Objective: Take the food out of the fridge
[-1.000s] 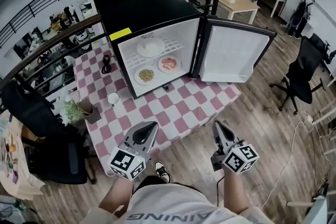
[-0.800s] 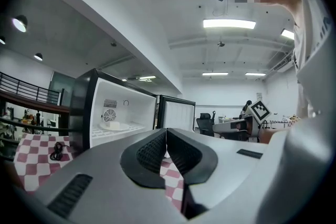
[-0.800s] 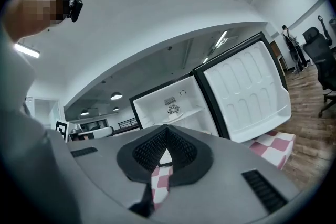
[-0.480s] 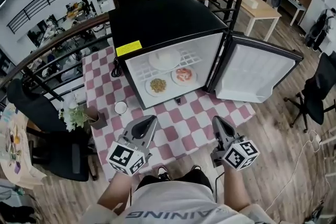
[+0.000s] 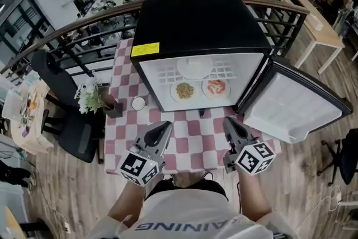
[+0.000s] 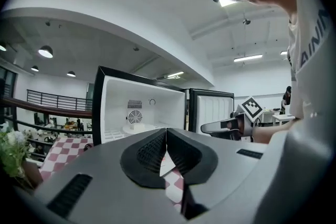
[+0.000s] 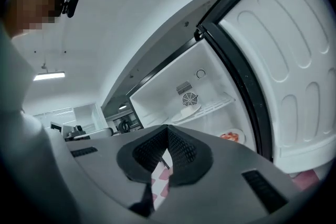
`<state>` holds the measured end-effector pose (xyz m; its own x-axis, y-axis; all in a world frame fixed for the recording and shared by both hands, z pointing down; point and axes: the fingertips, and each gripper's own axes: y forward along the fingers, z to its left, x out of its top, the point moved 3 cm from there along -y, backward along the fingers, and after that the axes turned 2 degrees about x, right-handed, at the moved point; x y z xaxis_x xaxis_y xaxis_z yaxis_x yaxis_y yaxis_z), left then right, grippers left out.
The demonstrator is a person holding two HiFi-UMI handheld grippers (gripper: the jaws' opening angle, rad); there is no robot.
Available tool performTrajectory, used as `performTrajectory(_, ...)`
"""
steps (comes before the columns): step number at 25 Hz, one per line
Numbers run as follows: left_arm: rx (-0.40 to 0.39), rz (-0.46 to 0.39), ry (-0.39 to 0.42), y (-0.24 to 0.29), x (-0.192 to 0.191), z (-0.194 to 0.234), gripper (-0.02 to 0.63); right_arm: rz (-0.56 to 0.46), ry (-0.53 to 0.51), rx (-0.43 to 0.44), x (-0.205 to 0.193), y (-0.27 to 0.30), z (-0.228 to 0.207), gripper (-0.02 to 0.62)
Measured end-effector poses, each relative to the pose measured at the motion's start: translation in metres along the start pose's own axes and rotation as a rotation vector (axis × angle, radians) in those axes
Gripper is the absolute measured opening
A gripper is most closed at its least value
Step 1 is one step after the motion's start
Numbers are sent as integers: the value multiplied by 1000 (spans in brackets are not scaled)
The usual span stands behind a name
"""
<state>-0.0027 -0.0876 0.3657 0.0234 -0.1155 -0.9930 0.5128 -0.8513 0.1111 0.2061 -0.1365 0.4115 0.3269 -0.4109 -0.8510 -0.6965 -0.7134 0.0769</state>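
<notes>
A black mini fridge (image 5: 201, 25) stands on a pink-and-white checkered table (image 5: 190, 140) with its door (image 5: 296, 106) swung open to the right. Inside, a white covered dish (image 5: 194, 67) rests on the wire shelf. Below it lie a plate of brownish food (image 5: 184, 90) and a plate of red food (image 5: 216, 87). My left gripper (image 5: 165, 127) and right gripper (image 5: 226, 121) hover shut and empty over the table's near edge, short of the fridge. The left gripper view shows shut jaws (image 6: 166, 136) facing the fridge (image 6: 131, 107). In the right gripper view the shut jaws (image 7: 168, 131) face the red plate (image 7: 231, 136).
A small white cup (image 5: 138, 103) and a potted plant (image 5: 92, 99) sit on the table left of the fridge. A black chair (image 5: 67, 120) stands at the left. A wooden-topped railing (image 5: 84, 33) runs behind. The open door juts out to the right.
The person has stepped closer and squared up to the fridge. Both grippers now reach over the table's near edge and remain shut. The food has not moved.
</notes>
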Motion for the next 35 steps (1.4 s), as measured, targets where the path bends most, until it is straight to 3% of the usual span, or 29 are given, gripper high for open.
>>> performTrajectory(4,38,-5,-15,-8,-1,13,9,12,37,29,1,23,3,20)
performTrajectory(9,51,-32,-17,-8,5,25,9,13,186,35,8,47,2,20)
performTrajectory(15,34,-45,-22,-14,6,47,9,-26,493,-22,11,94,-14,28)
performTrajectory(18,27,-54,-37,-15,5,54,9,-38,658,-22,11,117,-24,104)
performTrajectory(24,17,-45,-45,-19,2,65,9,-77,917,-103,5,152,-49,104)
performTrajectory(35,36,-38,-63,-29,-4,86,9,-79,1017,-228,-3,182,-59,103)
